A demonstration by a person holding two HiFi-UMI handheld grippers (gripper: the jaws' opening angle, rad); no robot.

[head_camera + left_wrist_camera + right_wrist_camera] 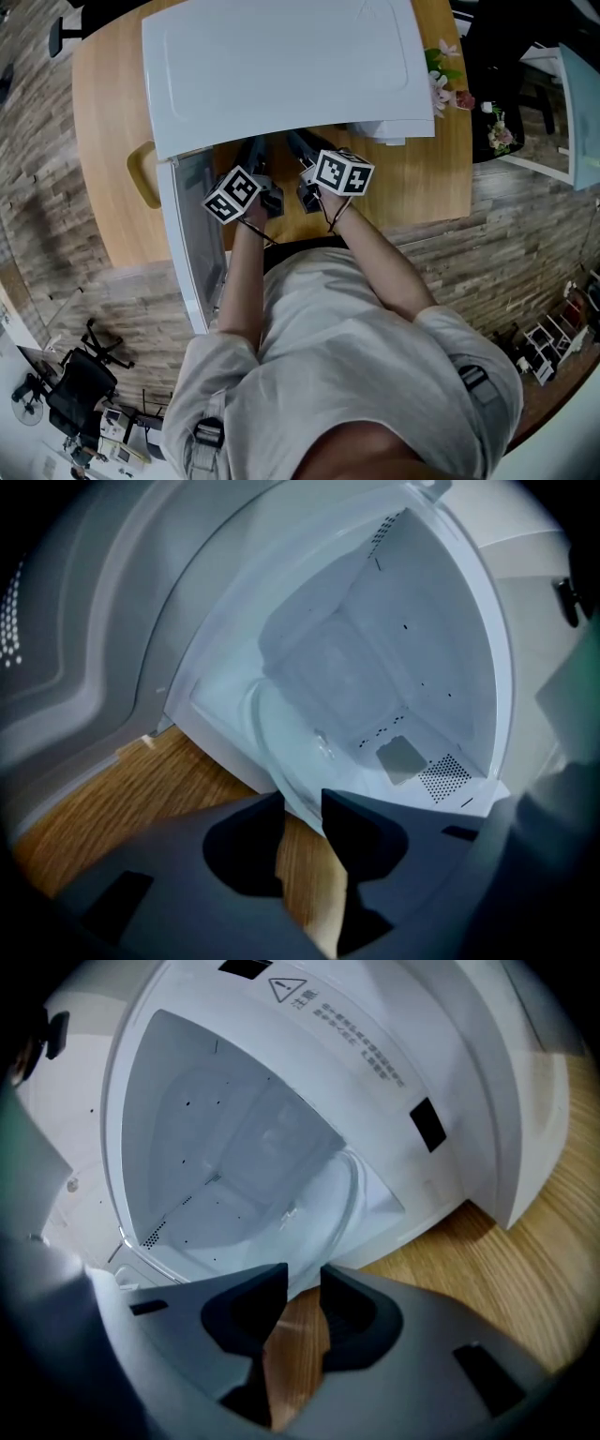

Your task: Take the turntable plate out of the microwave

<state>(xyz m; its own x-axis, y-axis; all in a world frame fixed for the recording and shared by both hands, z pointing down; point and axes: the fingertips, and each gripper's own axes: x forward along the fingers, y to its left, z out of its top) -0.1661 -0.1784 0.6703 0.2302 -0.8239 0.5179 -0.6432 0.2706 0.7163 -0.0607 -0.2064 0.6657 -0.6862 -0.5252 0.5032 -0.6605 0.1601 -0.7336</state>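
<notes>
**Clear round glass turntable plate [289,761] lying inside the open white microwave [281,66], its near rim at the cavity's front edge.**

At bottom centre of each gripper view, that rim meets the tips of the left gripper [302,803] and the right gripper [304,1277]. Both have their dark jaws standing apart, not clamped. At the top of the right gripper view is a warning-triangle label [286,988] whose fine print is too small to read. The microwave stands on a light wooden table [103,141].
</notes>
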